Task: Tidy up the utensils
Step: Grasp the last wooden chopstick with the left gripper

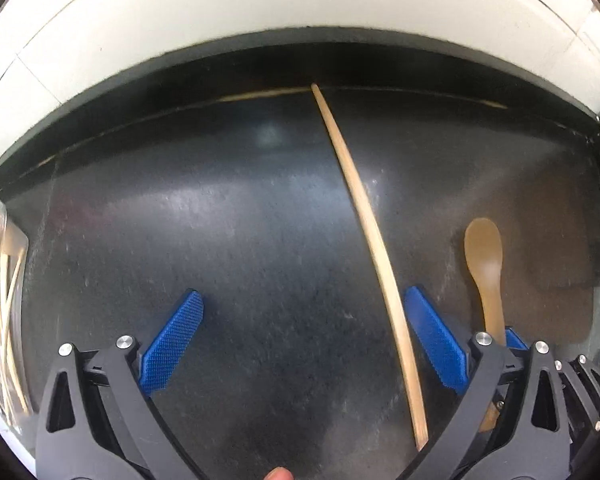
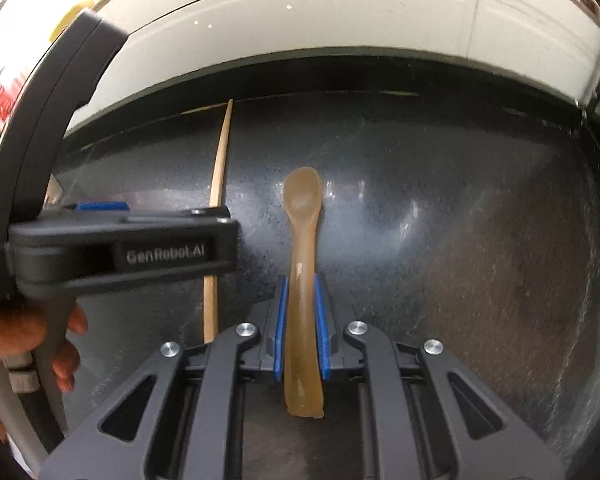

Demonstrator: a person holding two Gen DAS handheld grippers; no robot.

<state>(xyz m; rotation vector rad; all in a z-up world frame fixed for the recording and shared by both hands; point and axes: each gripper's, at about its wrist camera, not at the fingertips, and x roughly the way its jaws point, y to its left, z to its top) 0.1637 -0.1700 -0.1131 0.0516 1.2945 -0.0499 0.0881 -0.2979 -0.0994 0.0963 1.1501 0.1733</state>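
Utensils are being sorted on the dark countertop (image 1: 228, 240): the right gripper (image 2: 300, 320) is clamping the tan spoon (image 2: 302, 240) by its handle, bowl pointing forward, while the left gripper (image 1: 300, 344) is hovering with fingers spread wide around the long wooden chopstick (image 1: 364, 220) lying flat. The left should be centring over the stick before closing, since it is lying just beside the right-hand pad (image 1: 432, 336). A clear container (image 1: 4, 300) at far left is already holding pale sticks, probably the destination.
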